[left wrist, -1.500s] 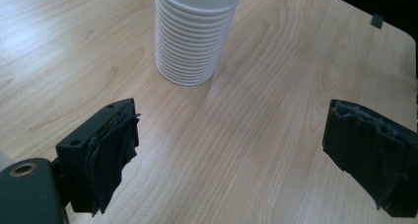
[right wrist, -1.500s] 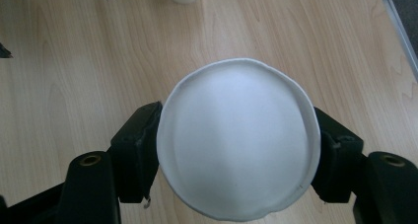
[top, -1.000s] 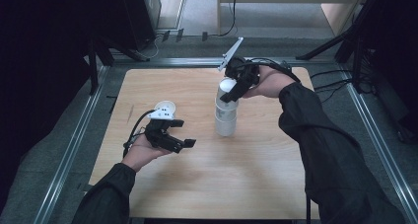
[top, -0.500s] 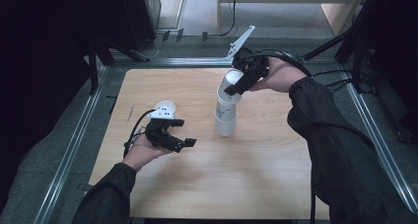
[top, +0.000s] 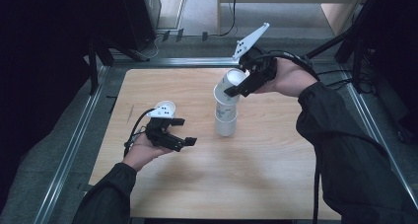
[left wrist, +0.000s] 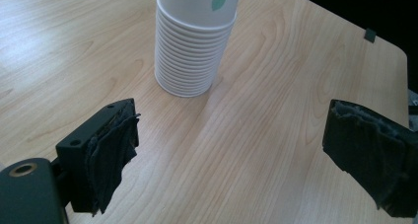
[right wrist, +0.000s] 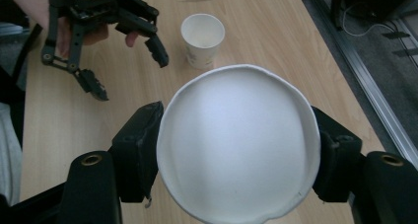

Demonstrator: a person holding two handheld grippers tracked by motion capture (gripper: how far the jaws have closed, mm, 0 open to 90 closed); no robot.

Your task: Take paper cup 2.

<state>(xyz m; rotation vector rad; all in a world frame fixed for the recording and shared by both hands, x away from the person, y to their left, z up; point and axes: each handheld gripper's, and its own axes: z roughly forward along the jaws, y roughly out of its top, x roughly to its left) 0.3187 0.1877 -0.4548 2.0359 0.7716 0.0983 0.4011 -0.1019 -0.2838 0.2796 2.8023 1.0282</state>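
— Sleeves first, along the bottom of the high view. Above the left one, what is the left gripper (top: 183,137) doing?

— It waits at the lower left of the table (top: 276,184), jaws spread wide and holding nothing. Its own view looks between the two black pads at the stack of cups (left wrist: 190,51), which stands apart from it in the upper middle of that frame. My guess is it is kept there ready to steady the stack.

— And the single cup (right wrist: 202,40)?

— It stands upright and alone, just beside the left hand; in the right gripper view it sits top centre.

— Further back, the right gripper (top: 241,88)?

— Clamped on the top cup (top: 230,86), one pad on each side of the rim. The rim bulges slightly under the squeeze in the right gripper view. It is tilted, upper centre in the high view, probably to peel it free of the stack below.

— Is it clear of the stack?

— I cannot tell.
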